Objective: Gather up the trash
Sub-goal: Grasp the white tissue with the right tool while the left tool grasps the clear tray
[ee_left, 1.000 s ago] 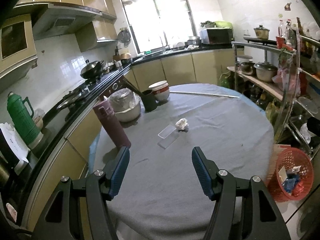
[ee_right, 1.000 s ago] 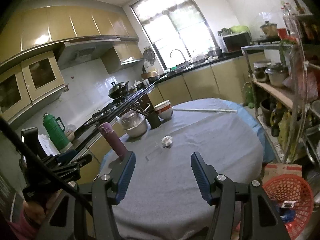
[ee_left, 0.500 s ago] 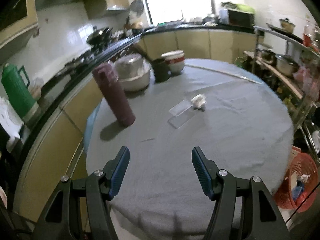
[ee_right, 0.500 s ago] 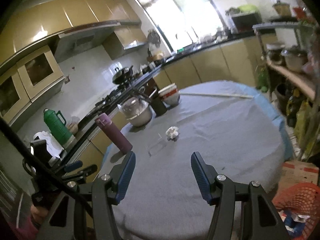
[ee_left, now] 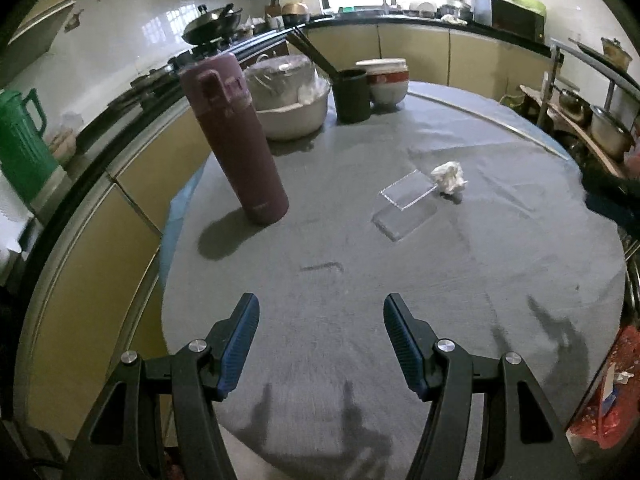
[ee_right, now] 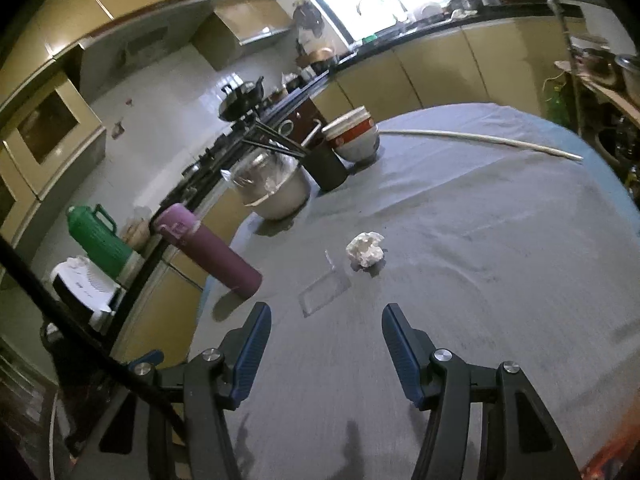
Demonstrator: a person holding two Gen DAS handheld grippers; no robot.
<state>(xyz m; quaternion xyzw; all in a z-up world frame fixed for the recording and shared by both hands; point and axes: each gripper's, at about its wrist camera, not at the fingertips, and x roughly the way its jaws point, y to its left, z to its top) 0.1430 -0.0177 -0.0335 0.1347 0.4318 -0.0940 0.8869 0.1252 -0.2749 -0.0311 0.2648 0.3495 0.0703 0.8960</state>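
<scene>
Crumpled white paper wad (ee_left: pixel 449 176) lying on the grey-clothed surface (ee_left: pixel 400 280), near the middle, just beside a clear plastic sheet (ee_left: pixel 408 204) and well apart from the maroon flask (ee_left: pixel 234 140). Also seen from the right wrist (ee_right: pixel 366 249), ahead of the jaws and a little right of the clear sheet.

Step in hand, judged from the layout: the approach, before any pick. Left gripper (ee_left: pixel 320 340) jaws standing apart, nothing between them, hovering over bare cloth short of the trash. Right gripper (ee_right: pixel 326 344) likewise parted and holding nothing, aimed closer to the wad. Next move likely calls for carrying one gripper forward and down until the wad sits between the pads, then closing gently, since crumpled paper will squash and could slip; the flat transparent sheet looks harder to lift off cloth. Red basket (ee_left: pixel 608 392) at the lower right edge of the left view probably the drop point.

Against the earlier frames: both views now tilted lower and closer to the surface, flask and wad larger, less window showing; jaw spread unchanged.
</scene>
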